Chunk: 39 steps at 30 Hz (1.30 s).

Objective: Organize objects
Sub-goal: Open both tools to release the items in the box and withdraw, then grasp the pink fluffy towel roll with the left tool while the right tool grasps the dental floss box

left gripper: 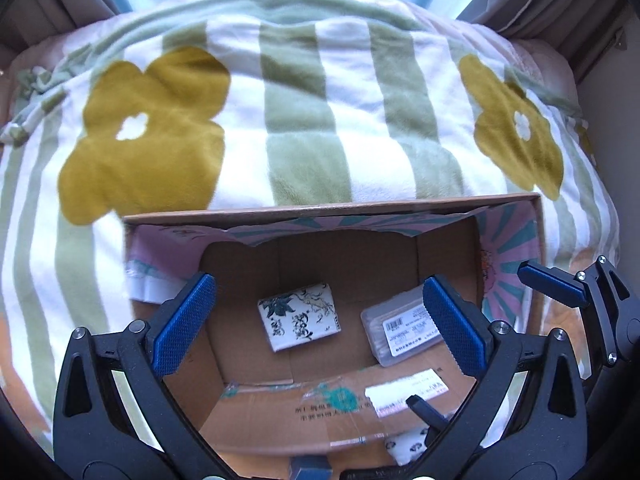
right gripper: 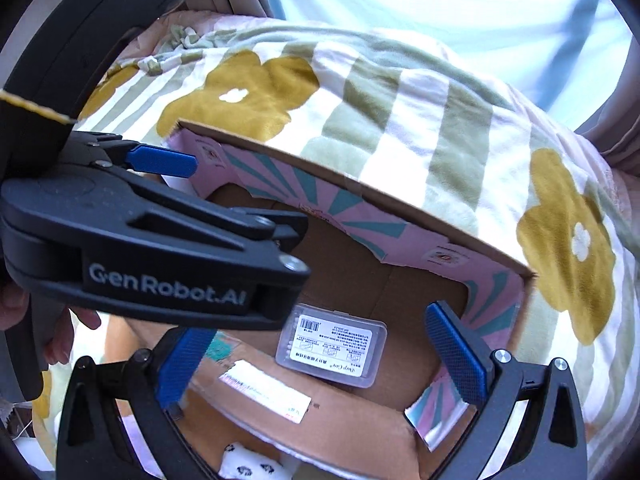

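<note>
Both my tongs, left (left gripper: 316, 320) and right (right gripper: 320, 364), stand wide and empty over the box (left gripper: 332, 210); case (right gripper: 332, 350) and pack (left gripper: 300, 316) lie inside. Lift clear of the walls.

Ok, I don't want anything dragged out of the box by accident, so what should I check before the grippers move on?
1. Left gripper empty, jaws wide: ok.
2. Right gripper empty, jaws wide: ok.
3. Patterned packet lying flat on the cardboard box floor: ok.
4. Clear plastic case lying flat in the box, label up: ok.
5. Pads clear of both items: ok.
6. More items left outside the box: cannot tell.
</note>
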Each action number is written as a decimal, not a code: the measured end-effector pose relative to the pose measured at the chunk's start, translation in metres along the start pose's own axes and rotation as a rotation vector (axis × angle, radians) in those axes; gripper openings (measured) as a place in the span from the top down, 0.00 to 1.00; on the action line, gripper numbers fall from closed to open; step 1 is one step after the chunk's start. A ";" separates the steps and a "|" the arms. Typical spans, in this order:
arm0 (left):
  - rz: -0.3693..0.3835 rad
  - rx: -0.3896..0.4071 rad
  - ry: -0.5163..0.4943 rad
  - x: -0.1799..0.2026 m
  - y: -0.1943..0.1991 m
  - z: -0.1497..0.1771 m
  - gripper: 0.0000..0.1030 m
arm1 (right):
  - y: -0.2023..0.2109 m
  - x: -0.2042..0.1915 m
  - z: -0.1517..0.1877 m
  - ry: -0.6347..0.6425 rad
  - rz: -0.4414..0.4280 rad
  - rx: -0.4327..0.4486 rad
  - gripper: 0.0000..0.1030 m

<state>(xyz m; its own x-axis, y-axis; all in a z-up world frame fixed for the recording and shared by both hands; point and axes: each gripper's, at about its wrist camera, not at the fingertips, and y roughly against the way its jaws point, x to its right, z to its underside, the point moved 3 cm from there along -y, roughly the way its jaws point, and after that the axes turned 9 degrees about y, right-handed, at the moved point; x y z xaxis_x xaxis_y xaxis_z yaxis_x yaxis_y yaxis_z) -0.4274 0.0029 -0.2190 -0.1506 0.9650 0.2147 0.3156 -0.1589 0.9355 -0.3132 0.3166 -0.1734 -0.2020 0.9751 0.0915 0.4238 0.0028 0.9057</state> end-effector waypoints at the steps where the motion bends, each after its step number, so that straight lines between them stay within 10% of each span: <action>1: 0.000 0.011 0.000 0.000 0.011 0.001 0.00 | 0.008 -0.001 -0.001 0.003 0.006 0.006 0.00; 24: -0.051 0.207 0.039 -0.024 0.249 0.141 0.00 | 0.209 -0.050 0.047 -0.136 0.145 0.166 0.00; 39: -0.046 0.336 0.062 -0.047 0.316 0.264 0.00 | 0.263 -0.081 0.136 -0.276 0.161 0.246 0.00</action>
<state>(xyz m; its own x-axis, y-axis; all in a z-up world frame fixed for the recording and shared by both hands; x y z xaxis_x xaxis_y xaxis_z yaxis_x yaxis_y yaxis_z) -0.0735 -0.0377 -0.0077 -0.2250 0.9534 0.2008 0.5966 -0.0281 0.8020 -0.0652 0.2688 0.0012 0.1146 0.9902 0.0796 0.6362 -0.1348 0.7597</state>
